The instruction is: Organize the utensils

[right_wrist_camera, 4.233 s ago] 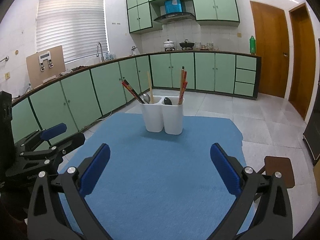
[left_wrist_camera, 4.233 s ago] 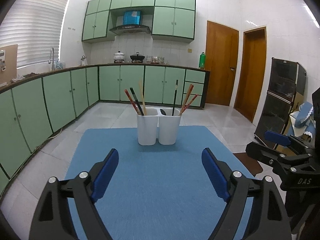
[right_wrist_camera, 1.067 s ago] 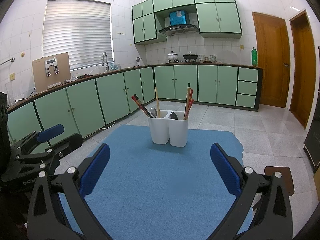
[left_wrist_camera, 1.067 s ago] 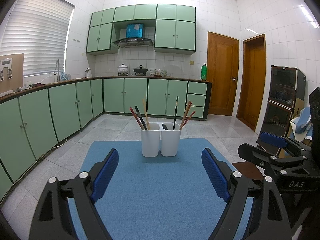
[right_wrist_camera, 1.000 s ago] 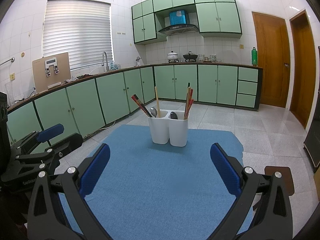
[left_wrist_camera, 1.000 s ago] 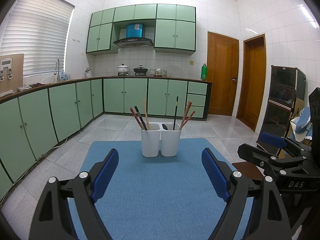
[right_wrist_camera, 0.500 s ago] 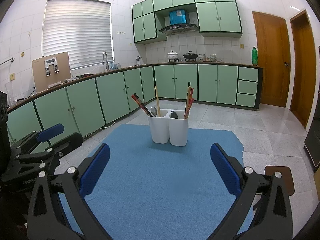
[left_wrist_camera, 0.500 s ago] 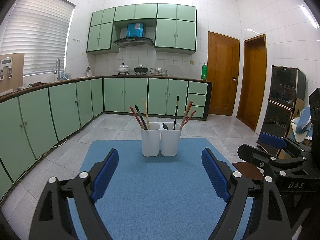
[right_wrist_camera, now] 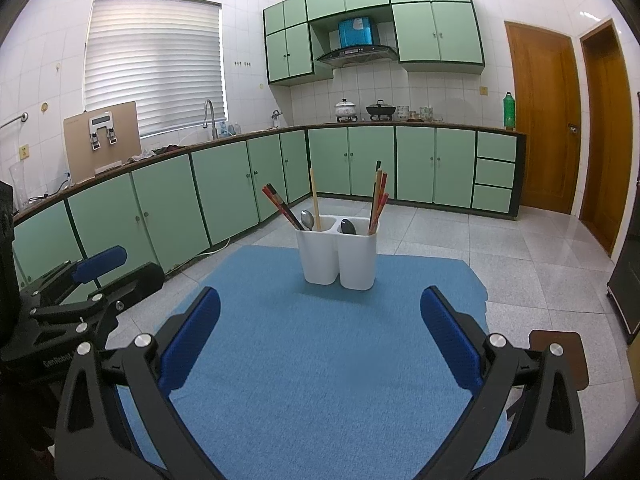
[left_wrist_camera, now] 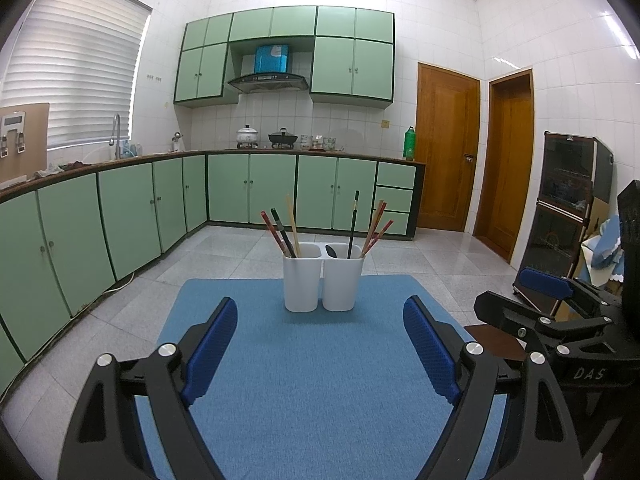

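Both tongs hang released and hold nothing. From the left: the left gripper [left_wrist_camera: 316, 344] has its blue pads wide apart above the blue mat [left_wrist_camera: 320, 380], and the right gripper [right_wrist_camera: 320, 340] stands just as spread beside it, low over the same mat.

Take the holder [left_wrist_camera: 323, 278] as landmark: a white twin cup standing upright near the mat's far edge, ahead of both grippers and well apart from them. In its left cup lean a red chopstick [left_wrist_camera: 272, 232], a black one [left_wrist_camera: 282, 232] and a pale wooden one [left_wrist_camera: 293, 224], with a steel spoon [right_wrist_camera: 307, 220] that shows only in the right view. In its right cup stand a black chopstick [left_wrist_camera: 353, 224], reddish chopsticks [left_wrist_camera: 376, 226] and a dark spoon [left_wrist_camera: 331, 251].

No loose utensil shows anywhere on the mat around the holder, so everything in view already sits in a cup. Chopsticks and spoons are mixed across both cups, though. That fits either a gathering job that is finished, or a sort by kind or pair with some swapping between cups left; these views cannot settle which.
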{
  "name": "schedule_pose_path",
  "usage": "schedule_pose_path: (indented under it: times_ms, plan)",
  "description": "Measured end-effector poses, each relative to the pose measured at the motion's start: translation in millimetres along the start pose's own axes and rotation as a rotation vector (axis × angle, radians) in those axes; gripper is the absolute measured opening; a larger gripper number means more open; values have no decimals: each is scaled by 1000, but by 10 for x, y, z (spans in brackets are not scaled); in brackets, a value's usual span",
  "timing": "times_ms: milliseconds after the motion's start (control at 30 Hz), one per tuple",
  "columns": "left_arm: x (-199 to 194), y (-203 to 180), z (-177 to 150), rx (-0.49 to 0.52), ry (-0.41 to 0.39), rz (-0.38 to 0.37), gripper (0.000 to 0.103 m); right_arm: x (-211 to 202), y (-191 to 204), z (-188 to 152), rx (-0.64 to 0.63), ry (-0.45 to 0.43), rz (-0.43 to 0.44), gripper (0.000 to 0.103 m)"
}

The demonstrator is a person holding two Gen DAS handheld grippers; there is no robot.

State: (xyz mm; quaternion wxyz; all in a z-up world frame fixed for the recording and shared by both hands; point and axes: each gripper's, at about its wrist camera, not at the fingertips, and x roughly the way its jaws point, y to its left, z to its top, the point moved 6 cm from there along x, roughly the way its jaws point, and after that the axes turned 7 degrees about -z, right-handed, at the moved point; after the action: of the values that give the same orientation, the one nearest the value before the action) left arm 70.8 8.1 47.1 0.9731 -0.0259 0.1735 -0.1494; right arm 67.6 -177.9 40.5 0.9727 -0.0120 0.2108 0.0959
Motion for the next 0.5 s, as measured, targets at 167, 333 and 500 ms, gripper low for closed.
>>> schedule_pose_path:
  times_ms: [167,333,500]
  plan:
    - [2,9,-11,-1,2,5,83,36,-31,-2,4,6,-1,97]
    - [13,1,4,-4,6,10,83,29,-28,-9,5,6,-2,97]
    - [24,2,1,-8,10,13,83,27,-26,-13,6,8,-2,97]
